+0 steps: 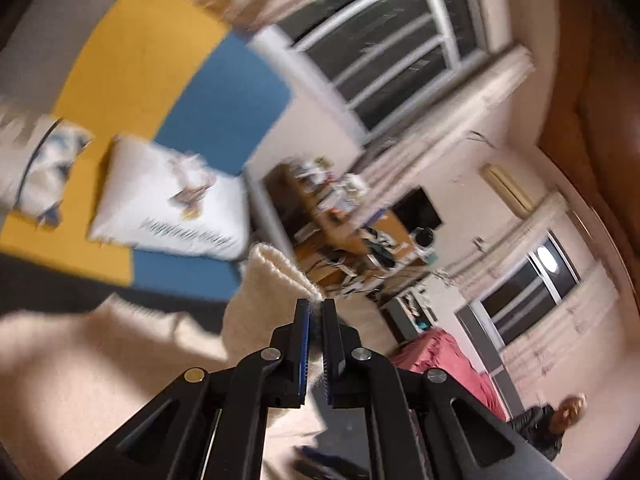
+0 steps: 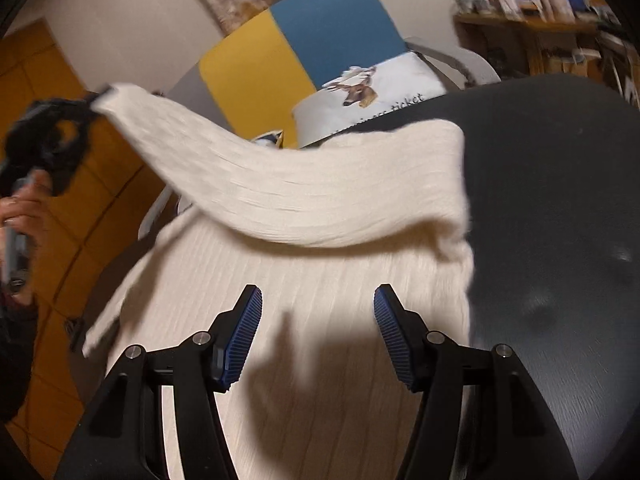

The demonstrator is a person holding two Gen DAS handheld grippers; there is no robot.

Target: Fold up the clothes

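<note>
left tongs (image 1: 316, 304) pinched tight on sweater (image 2: 320, 300) sleeve (image 2: 224, 168), lifted over its body on dark tabletop (image 2: 560, 200) | right tongs (image 2: 318, 300) half open, empty, above sweater | risk: thin grip slips and sleeve drops crooked; I judge body may drag.

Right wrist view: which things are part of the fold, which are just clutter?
In the job:
cream sweater
left tongs, shut on its sleeve
right tongs, open above it
dark table

Lying about:
deer pillow
blue-yellow chair
cluttered shelf
</note>
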